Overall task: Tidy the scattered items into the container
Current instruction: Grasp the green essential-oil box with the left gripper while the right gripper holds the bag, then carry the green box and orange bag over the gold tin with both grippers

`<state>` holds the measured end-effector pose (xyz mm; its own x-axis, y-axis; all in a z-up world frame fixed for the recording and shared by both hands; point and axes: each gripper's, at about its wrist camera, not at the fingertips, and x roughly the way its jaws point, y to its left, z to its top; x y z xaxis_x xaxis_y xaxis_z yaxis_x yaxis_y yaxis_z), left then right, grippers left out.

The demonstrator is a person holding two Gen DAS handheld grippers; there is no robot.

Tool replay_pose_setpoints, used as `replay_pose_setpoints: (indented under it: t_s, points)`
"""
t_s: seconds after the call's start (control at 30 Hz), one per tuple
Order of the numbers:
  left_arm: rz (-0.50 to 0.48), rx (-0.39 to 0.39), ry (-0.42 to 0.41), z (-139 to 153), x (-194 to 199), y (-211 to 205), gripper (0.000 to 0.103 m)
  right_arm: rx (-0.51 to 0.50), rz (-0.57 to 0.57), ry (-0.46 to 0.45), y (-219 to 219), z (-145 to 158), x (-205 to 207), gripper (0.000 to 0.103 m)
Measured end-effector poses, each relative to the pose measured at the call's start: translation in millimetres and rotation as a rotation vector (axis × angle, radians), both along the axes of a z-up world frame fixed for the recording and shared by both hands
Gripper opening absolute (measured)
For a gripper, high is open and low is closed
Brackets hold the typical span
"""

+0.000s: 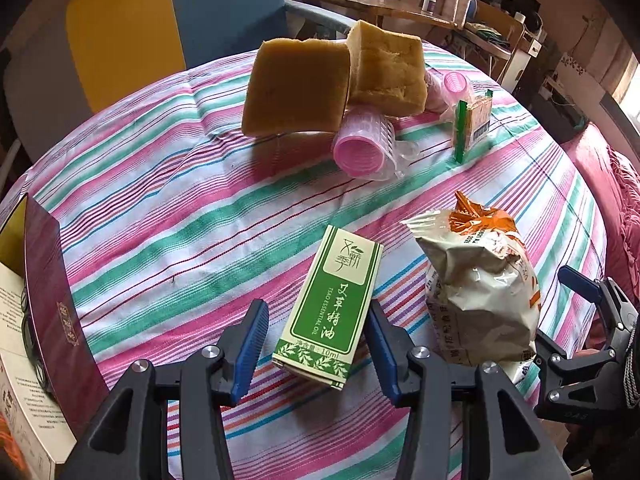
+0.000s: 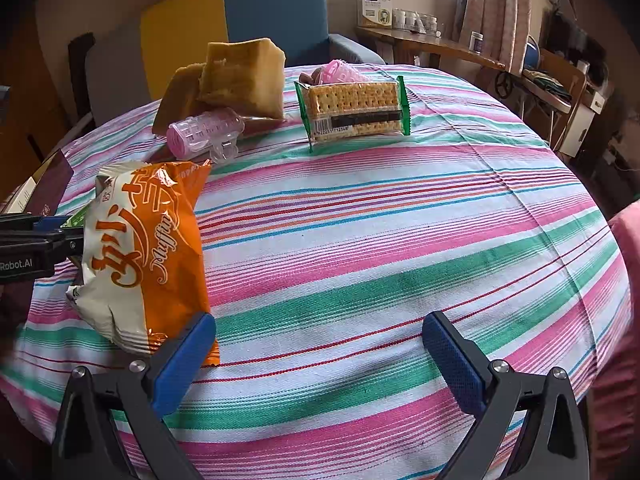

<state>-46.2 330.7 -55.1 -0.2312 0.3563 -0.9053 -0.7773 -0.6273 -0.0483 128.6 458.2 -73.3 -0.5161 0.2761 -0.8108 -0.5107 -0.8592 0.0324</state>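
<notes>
A green essential-oil box (image 1: 328, 308) lies askew on the striped cloth between the jaws of my left gripper (image 1: 316, 340). The right pad touches the box's right edge and the left pad sits close to its near left corner, so the gripper is shut on it. An orange and white muffin bag (image 1: 480, 292) stands just to the right, also in the right wrist view as the muffin bag (image 2: 148, 256). My right gripper (image 2: 320, 356) hangs open over bare cloth, its left finger beside the bag. The maroon container (image 1: 44, 280) stands open at the left edge.
At the far side lie two brown sponge blocks (image 1: 300, 84), pink hair rollers (image 1: 364, 148) and a cracker packet (image 2: 356, 108). A yellow and blue chair (image 2: 240, 16) stands behind the round table (image 2: 400, 240). A cluttered desk (image 2: 440, 44) runs along the back right.
</notes>
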Motion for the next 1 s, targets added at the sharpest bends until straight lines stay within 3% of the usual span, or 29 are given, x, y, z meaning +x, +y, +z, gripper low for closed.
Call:
replay_pose_setpoints:
  t_s: [0.13, 0.43, 0.63, 0.73, 1.0]
  points:
    - [-0.008, 0.019, -0.013, -4.0, -0.7, 1.7, 0.033, 0.000, 0.005, -0.002, 0.9, -0.2, -0.7, 0.103]
    - [0.056, 0.084, -0.038, -5.6, 14.6, -29.9, 0.033, 0.002, 0.002, 0.008, 3.3, 0.1, -2.0, 0.103]
    - [0.094, 0.116, -0.050, -6.3, 33.8, -54.0, 0.033, -0.053, 0.008, -0.069, 10.6, 5.1, -11.9, 0.103]
    - [0.107, 0.137, -0.066, -5.6, 37.2, -61.5, 0.033, -0.065, 0.027, -0.086, 10.7, 15.8, -14.1, 0.093]
    - [0.118, 0.164, -0.087, -2.7, 40.1, -70.7, 0.033, -0.042, 0.150, -0.030, -15.0, 57.2, -24.2, 0.093]
